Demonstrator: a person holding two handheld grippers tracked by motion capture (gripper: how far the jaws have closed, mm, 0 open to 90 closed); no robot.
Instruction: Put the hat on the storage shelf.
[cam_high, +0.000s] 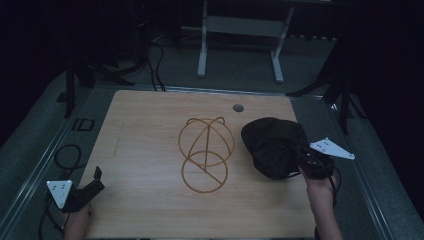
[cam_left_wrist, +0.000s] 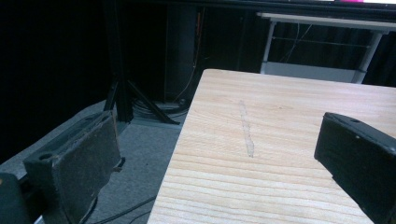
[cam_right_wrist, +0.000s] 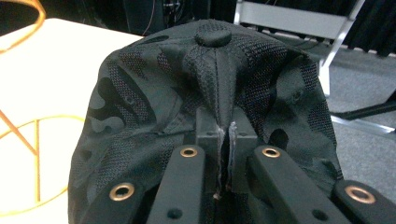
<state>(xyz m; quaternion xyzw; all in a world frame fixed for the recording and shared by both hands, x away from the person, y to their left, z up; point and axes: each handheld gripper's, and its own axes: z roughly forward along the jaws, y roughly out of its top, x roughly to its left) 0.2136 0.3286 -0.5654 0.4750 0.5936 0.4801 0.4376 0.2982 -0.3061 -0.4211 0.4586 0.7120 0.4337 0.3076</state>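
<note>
the right gripper (cam_high: 301, 163) has its jaws pinched tight on a fold of the black cap (cam_high: 274, 145), which sits at the right side of the table (cam_high: 150, 150) just beside the wire stand (cam_high: 206, 152) — the left gripper (cam_high: 95, 181) rests at the near left corner, jaws wide apart, holding nothing.

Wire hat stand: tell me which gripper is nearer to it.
Right. The right gripper, pinching the black cap, sits just beside the wire hat stand; the left gripper waits at the table's near-left corner.

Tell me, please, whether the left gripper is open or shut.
Open: the left gripper has its jaws set wide apart, with bare table showing between them and nothing held.
</note>
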